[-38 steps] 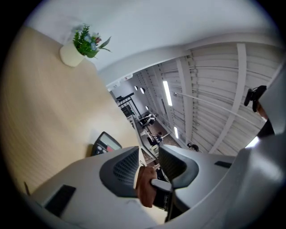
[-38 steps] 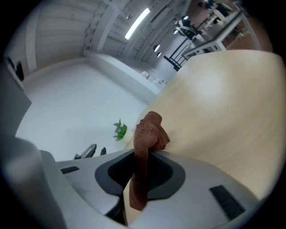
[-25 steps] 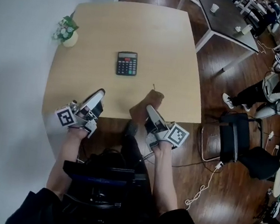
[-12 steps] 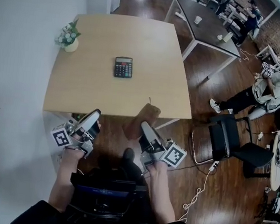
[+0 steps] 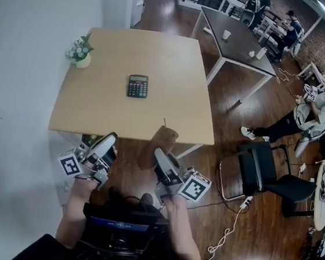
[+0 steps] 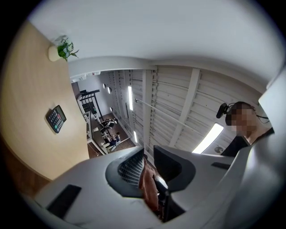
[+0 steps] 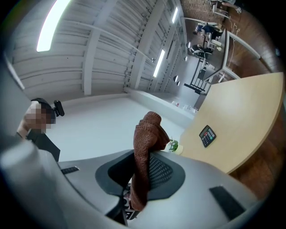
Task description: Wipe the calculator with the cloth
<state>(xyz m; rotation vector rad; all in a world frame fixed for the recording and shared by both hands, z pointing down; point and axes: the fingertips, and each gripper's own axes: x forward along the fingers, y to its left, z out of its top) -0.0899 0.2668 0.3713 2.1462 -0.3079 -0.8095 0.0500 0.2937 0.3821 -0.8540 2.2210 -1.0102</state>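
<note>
A black calculator [image 5: 137, 86] [image 6: 56, 119] [image 7: 207, 135] lies in the middle of the light wooden table [image 5: 159, 56]. Both grippers hang off the table's near edge, over the floor and close to the person's body. My right gripper [image 5: 158, 153] [image 7: 142, 172] is shut on a brown cloth [image 5: 156, 141] [image 7: 147, 147], which sticks up out of the jaws in a bunch. My left gripper [image 5: 110, 139] [image 6: 149, 163] is shut. A thin brown strip shows in the slit between its jaws; I cannot tell what it is.
A small flower pot [image 5: 81, 53] [image 6: 61, 48] stands at the table's far left edge, by the white wall. To the right stands a black chair [image 5: 269, 168]; a cable [image 5: 231, 222] lies on the wooden floor. A dark table [image 5: 237, 36] and seated people are further back.
Both grippers have drawn back from the table's near edge towards the person and now hang over the floor. The cloth stayed in the right gripper. The table looks further off.
</note>
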